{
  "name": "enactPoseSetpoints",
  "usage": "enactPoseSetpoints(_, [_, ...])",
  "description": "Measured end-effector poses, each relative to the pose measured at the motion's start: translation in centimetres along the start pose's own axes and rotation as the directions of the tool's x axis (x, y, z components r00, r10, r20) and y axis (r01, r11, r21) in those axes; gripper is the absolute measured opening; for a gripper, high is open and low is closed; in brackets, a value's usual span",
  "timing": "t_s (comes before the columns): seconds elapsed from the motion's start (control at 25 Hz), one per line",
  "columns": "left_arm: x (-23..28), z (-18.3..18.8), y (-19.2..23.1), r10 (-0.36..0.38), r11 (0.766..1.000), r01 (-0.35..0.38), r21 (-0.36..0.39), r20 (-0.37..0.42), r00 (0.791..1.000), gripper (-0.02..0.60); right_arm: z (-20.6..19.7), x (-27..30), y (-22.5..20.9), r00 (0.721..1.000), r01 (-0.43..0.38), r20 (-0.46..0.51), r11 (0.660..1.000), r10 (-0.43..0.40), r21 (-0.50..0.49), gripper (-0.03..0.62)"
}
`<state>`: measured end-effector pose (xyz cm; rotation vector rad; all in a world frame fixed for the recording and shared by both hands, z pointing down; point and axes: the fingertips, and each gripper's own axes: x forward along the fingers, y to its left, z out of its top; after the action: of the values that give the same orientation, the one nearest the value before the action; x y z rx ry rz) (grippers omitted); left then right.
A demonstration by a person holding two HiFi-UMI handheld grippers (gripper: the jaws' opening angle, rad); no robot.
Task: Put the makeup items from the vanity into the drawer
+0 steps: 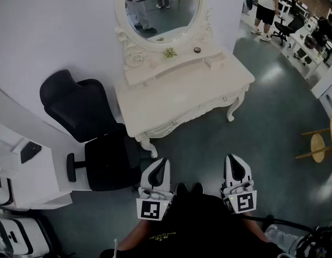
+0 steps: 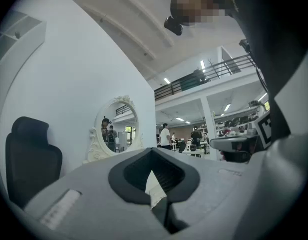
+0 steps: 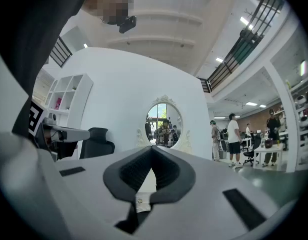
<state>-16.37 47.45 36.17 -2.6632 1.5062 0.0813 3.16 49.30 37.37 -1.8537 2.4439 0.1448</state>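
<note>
Jaws of left gripper (image 1: 161, 165) and right gripper (image 1: 234, 163) pressed together, empty; vanity (image 1: 176, 98) ahead

- Vanity (image 1: 182, 95): white painted surface; the top is smooth with a soft satin sheen.
- Mirror frame (image 1: 134, 52): the same white finish, worked in carved relief.
- Mirror (image 1: 163, 4): glass, highly reflective.
- Office chair (image 1: 93, 133): black upholstery, matt, no highlights.
- Floor (image 1: 262, 122): grey-green, smooth, semi-gloss, with pale reflections of light.
- Wall (image 1: 58, 26): white, matt, uniform.
- Stool (image 1: 318, 144): light bare wood, dull finish.
- Left gripper (image 1: 163, 162) and right gripper (image 1: 233, 159): smooth pale-grey plastic shells, faintly glossy. The jaw linings are black, matt and finely ribbed.
- Marker cubes (image 1: 153, 208): matt white faces with black print.
</note>
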Motion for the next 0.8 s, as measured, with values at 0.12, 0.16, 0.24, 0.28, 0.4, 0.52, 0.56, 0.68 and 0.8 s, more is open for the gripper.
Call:
enactPoseSetpoints(0.12, [-0.2, -0.2, 0.6, 0.009, 1.000, -0.009, -0.003, -0.003, 1.000, 0.021, -0.1, -0.2, -0.1, 1.000, 0.002, -0.014, 1.000, -0.001, 0.028, 0.000])
enactPoseSetpoints(0.16, [-0.2, -0.1, 0.7, 0.012, 1.000, -0.012, -0.002, -0.002, 1.000, 0.021, -0.1, -0.3, -0.2, 1.000, 0.001, -0.014, 0.999, 0.000, 0.032, 0.000])
enactPoseSetpoints(0.24, [-0.2, -0.1, 0.8, 0.017, 1.000, -0.017, 0.002, -0.001, 1.000, 0.021, 0.1, -0.3, -0.3, 1.000, -0.005, 0.011, 1.000, 0.005, 0.031, 0.000])
enactPoseSetpoints(0.28, [-0.2, -0.1, 0.8, 0.018, 1.000, -0.018, 0.004, -0.001, 1.000, 0.021, 0.3, -0.3, -0.4, 1.000, -0.008, 0.029, 1.000, 0.007, 0.027, 0.000])
enactPoseSetpoints(0.4, [-0.2, -0.3, 0.8, 0.018, 1.000, -0.018, 0.013, -0.012, 1.000, 0.021, 0.2, -0.1, -0.5, 0.999, -0.012, 0.037, 1.000, 0.012, 0.015, 0.000])
enactPoseSetpoints(0.52, [-0.2, -0.7, 1.2, 0.019, 1.000, -0.019, 0.020, -0.024, 1.000, 0.021, -0.7, 0.0, -1.3, 1.000, -0.004, -0.013, 1.000, 0.004, 0.015, 0.000])
enactPoseSetpoints(0.56, [-0.2, -0.9, 1.5, 0.024, 0.999, -0.024, 0.022, -0.028, 0.999, 0.021, -0.9, 0.0, -1.6, 1.000, 0.001, -0.022, 1.000, -0.001, 0.018, 0.000])
enactPoseSetpoints(0.68, [-0.3, -1.2, 2.8, 0.049, 0.998, -0.048, 0.034, -0.019, 0.999, 0.021, -1.2, 0.0, -2.4, 0.999, -0.005, -0.032, 1.000, 0.005, 0.009, 0.000])
enactPoseSetpoints(0.8, [-0.4, -1.5, 3.7, 0.076, 0.997, -0.076, 0.024, -0.006, 0.997, 0.021, -1.6, 0.0, -2.9, 0.999, 0.001, -0.042, 1.000, 0.000, 0.012, 0.000])
